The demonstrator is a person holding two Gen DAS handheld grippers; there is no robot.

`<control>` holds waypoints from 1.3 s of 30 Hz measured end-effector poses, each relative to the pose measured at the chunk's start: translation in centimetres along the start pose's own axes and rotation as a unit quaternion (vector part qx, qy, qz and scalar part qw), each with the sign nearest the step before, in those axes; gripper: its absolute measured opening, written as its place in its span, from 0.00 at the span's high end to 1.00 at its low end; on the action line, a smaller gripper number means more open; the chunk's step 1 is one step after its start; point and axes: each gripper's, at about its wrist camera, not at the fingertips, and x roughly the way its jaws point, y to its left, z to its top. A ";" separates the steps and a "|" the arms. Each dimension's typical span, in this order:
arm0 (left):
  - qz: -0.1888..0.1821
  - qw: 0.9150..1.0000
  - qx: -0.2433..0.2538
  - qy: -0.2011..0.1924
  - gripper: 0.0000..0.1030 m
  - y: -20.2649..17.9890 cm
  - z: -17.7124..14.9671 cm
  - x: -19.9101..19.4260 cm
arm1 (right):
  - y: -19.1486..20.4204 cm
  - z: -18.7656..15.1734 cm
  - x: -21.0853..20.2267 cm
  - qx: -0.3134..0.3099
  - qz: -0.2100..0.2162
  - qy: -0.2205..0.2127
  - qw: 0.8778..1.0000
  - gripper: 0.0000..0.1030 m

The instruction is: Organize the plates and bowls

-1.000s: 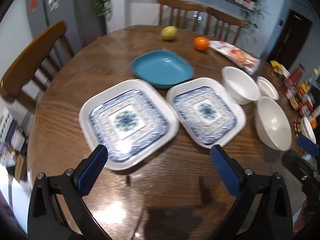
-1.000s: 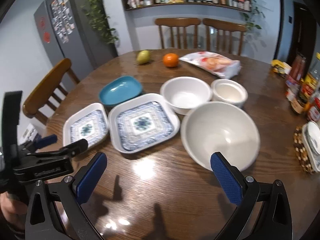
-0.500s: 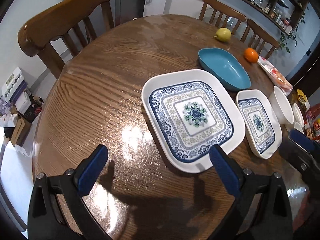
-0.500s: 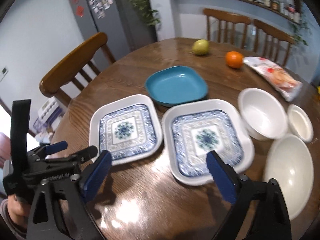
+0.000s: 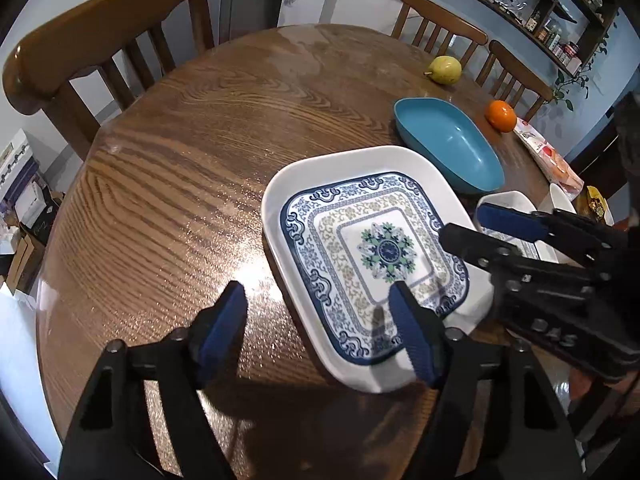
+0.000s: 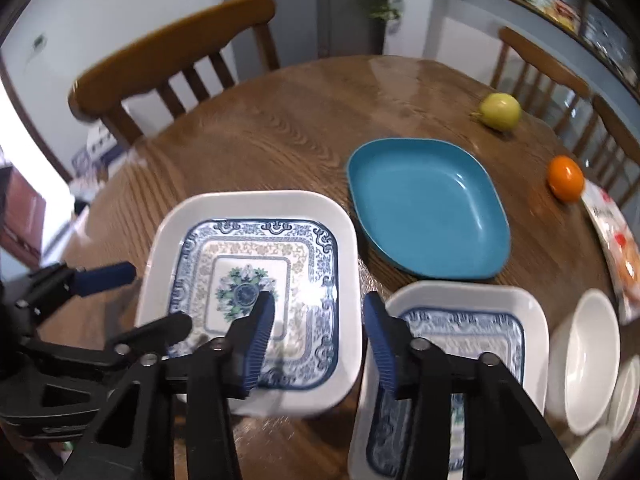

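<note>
Left gripper (image 5: 320,312): fingers spread apart, gripping nothing; its right finger (image 5: 408,332) hangs over the near corner of the big plate, its left finger over bare wood. Also seen at the lower left of the right wrist view (image 6: 132,300).
Right gripper (image 6: 318,344): fingers parted with a moderate gap, nothing clamped; they straddle the right rim of the big plate, one over the plate, one over the gap toward the small plate. Seen from the side in the left wrist view (image 5: 464,226).
Big plate (image 5: 372,256): square, white rim, blue floral pattern, flat on the table (image 5: 180,184), between both grippers.
Small plate (image 6: 480,332): same pattern, just right of the big plate, partly hidden by the right gripper.
Teal dish (image 6: 428,208): behind both plates, just beside them.
White bowls (image 6: 588,364): clustered at the right edge, beside the small plate.
Pear (image 6: 500,112): far side of the table.
Orange (image 6: 565,178): right of the pear, next to a snack bag (image 6: 612,240).
Writing: raised figures on the right gripper's body look like "45"; bag print too blurred to read.
Chair (image 5: 100,32): wooden, at the table's left side.
</note>
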 end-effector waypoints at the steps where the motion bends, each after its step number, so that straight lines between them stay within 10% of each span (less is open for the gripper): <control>1: 0.000 1.000 -0.002 0.003 0.34 0.2 0.1 0.2 | 0.2 0.1 0.3 -0.009 -0.009 -0.001 1.000 0.61; 14: 0.015 0.999 0.026 0.009 0.43 -0.6 0.7 1.1 | -0.5 0.5 2.3 -0.020 -0.037 -0.006 0.999 0.62; 24: 0.016 1.000 0.011 0.002 0.87 1.4 1.3 1.2 | -1.4 0.3 2.5 0.043 -0.020 0.015 0.999 0.89; 37: 0.045 0.997 0.054 0.017 0.85 2.8 0.3 0.2 | 2.4 -4.4 -0.2 0.097 0.064 0.073 0.991 0.89; 39: 0.045 0.997 0.054 0.019 0.58 2.5 0.3 0.3 | 2.2 -5.1 -0.6 0.110 0.065 0.070 0.989 0.89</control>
